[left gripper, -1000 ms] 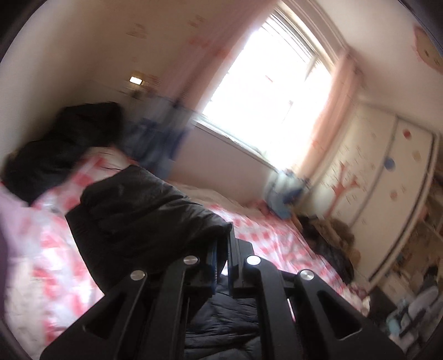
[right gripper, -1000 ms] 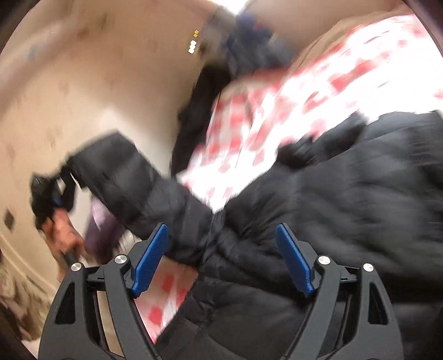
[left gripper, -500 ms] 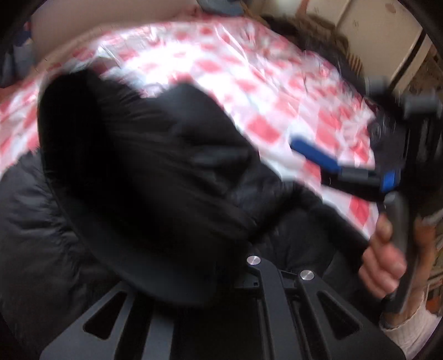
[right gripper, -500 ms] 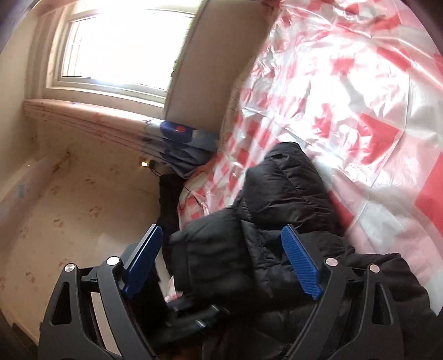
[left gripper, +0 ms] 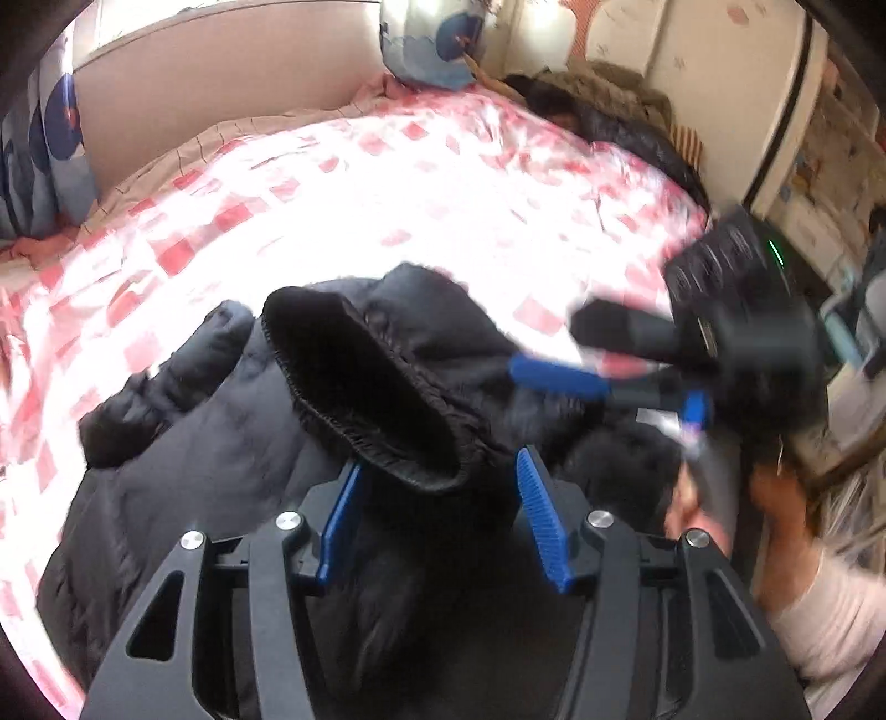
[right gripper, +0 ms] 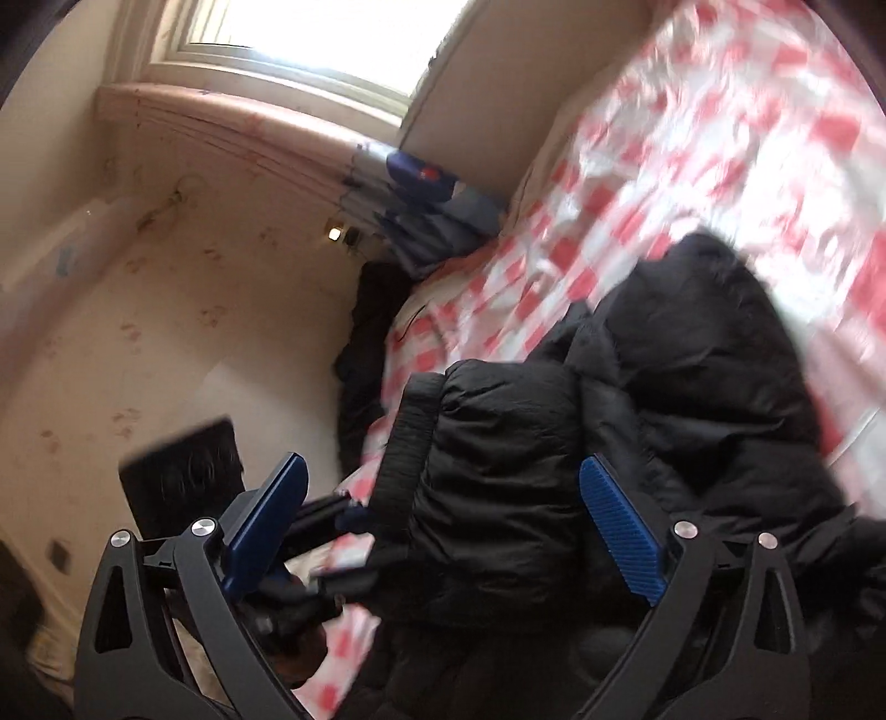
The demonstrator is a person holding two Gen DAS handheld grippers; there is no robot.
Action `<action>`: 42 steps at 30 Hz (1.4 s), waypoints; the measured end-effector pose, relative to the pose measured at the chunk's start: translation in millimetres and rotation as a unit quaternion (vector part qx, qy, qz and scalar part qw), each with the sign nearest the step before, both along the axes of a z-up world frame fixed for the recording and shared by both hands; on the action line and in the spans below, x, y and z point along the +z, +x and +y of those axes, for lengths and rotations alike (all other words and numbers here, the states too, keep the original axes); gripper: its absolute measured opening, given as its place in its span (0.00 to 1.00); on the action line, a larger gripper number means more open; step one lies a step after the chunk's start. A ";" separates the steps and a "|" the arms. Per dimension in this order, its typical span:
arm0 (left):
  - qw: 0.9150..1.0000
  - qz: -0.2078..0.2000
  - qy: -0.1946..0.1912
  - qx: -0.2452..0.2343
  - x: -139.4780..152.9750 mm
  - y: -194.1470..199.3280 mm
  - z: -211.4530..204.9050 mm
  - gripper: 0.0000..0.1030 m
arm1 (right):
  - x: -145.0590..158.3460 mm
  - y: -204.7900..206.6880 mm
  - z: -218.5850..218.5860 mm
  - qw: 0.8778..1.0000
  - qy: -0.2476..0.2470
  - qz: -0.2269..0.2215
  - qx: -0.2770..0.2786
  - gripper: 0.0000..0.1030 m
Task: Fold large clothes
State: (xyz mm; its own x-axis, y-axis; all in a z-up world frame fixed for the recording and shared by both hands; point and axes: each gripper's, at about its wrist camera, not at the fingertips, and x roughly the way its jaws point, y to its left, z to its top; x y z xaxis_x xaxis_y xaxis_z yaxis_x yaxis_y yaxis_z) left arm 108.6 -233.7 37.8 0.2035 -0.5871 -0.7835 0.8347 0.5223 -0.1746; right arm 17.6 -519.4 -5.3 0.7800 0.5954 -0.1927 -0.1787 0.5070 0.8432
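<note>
At 12 o'clock of both spread-apart grippers, left gripper (left gripper: 440, 518) and right gripper (right gripper: 443, 526), neither gripping anything: puffy quilted black jacket (right gripper: 664, 399), ribbed cuff (left gripper: 365, 399), glossy checkered bedspread (left gripper: 387, 183).

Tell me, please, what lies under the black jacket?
Under the black jacket lies the red-and-white checked bed cover, showing all around it. The part of the cover directly beneath the jacket is hidden, so anything lying there cannot be seen.

Both cams ride low and close over the puffy black down jacket (left gripper: 232, 443) (right gripper: 692, 387) on the red-and-white checked bedspread (left gripper: 387, 183) (right gripper: 692, 138); left faces the cream wardrobe (left gripper: 692, 83), right the bright window (right gripper: 310, 33).
</note>
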 end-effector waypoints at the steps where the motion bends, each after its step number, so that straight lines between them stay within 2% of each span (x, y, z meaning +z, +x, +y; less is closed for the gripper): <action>1: 1.000 0.020 -0.019 -0.006 -2.2 4.0 -8.5 0.52 | 1.0 -4.5 -4.2 1.000 0.000 0.000 -0.016 0.92; 3: 0.993 0.092 -0.073 -0.025 -9.9 18.6 -32.2 0.52 | -2.8 -13.2 -23.3 0.997 0.012 0.011 -0.071 0.93; 6: 0.976 0.160 -0.148 -0.028 -19.1 27.0 -50.5 0.52 | -17.5 -18.0 -50.3 0.993 0.063 0.024 -0.097 0.93; 8: 0.972 0.164 -0.166 -0.016 -17.2 26.5 -52.7 0.52 | -31.0 -15.3 -59.3 0.989 0.112 0.028 -0.089 0.93; 9: 0.973 0.159 -0.166 -0.008 -14.2 26.8 -46.1 0.52 | -42.2 -11.1 -61.0 0.986 0.146 0.039 -0.072 0.93; 11: 0.981 0.122 -0.146 0.024 -6.0 22.0 -26.0 0.53 | -57.3 -3.6 -58.9 0.981 0.175 0.066 -0.054 0.93; 12: 0.984 0.105 -0.138 0.038 0.1 23.8 -12.8 0.58 | -59.7 -0.9 -58.5 0.982 0.170 0.072 -0.050 0.93; 14: 0.987 0.072 -0.130 0.068 8.9 20.7 22.8 0.62 | -55.6 1.8 -57.4 0.986 0.135 0.085 -0.055 0.93; 15: 0.986 0.054 -0.127 0.095 11.8 19.6 47.4 0.65 | -49.2 -3.8 -58.3 0.987 0.107 0.085 -0.081 0.93; 17: 0.982 0.037 -0.125 0.134 13.2 19.5 92.1 0.67 | -42.7 -4.7 -59.2 0.989 0.057 0.096 -0.097 0.93; 19: 0.974 0.025 -0.120 0.190 4.9 19.7 140.2 0.70 | -43.1 -1.0 -51.7 0.989 0.023 0.113 -0.090 0.93; 21: 0.963 0.034 -0.118 0.241 -7.8 24.3 176.5 0.70 | -41.2 7.3 -34.7 0.989 -0.037 0.119 -0.074 0.92; 22: 0.956 0.039 -0.117 0.266 -15.3 25.8 192.4 0.70 | -34.8 10.6 -22.0 0.987 -0.093 0.111 -0.068 0.84; 23: 0.952 0.042 -0.118 0.280 -21.0 26.2 204.3 0.70 | -27.2 14.8 -6.4 0.980 -0.158 0.106 -0.061 0.62; 24: 0.946 0.051 -0.121 0.297 -28.3 25.2 220.6 0.70 | -21.8 16.7 8.1 0.970 -0.214 0.101 -0.059 0.46; 25: 0.940 0.057 -0.123 0.312 -32.4 25.0 230.8 0.70 | -17.9 17.4 22.5 0.961 -0.255 0.092 -0.054 0.25; 26: 0.935 0.060 -0.128 0.326 -34.6 23.2 242.0 0.70 | -14.3 16.3 33.9 0.956 -0.277 0.084 -0.050 0.24; 29: 0.926 0.054 -0.158 0.338 -20.5 16.8 262.9 0.70 | 9.9 7.8 57.1 0.944 -0.321 0.039 -0.060 0.22; 32: 0.925 0.005 -0.165 0.341 7.4 12.9 269.4 0.70 | 62.4 -1.8 74.2 0.925 -0.368 -0.032 -0.091 0.22; 33: 0.924 -0.013 -0.166 0.345 17.0 12.6 275.4 0.72 | 73.5 -1.0 74.9 0.922 -0.372 -0.042 -0.096 0.22; 35: 0.919 -0.019 -0.174 0.354 20.1 18.6 280.4 0.78 | 86.7 8.2 69.1 0.919 -0.377 -0.039 -0.106 0.22; 38: 0.919 0.005 -0.168 0.357 -1.5 35.5 276.7 0.78 | 66.4 26.4 52.3 0.915 -0.387 0.007 -0.116 0.22; 41: 0.924 0.038 -0.133 0.357 -39.5 50.7 264.2 0.78 | 7.6 45.9 29.8 0.912 -0.384 0.092 -0.108 0.22; 42: 0.925 0.048 -0.101 0.363 -60.3 58.9 257.6 0.78 | -19.6 50.9 21.2 0.913 -0.375 0.125 -0.096 0.22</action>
State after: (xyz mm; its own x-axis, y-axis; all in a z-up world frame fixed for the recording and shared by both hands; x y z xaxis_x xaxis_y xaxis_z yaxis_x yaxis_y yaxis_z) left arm 167.5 23.8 -22.5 0.5363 -0.4601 -0.7076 0.2530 0.8874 -0.3853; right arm 68.5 -498.2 -24.9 0.7319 0.0790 -0.6768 0.1253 0.9607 0.2477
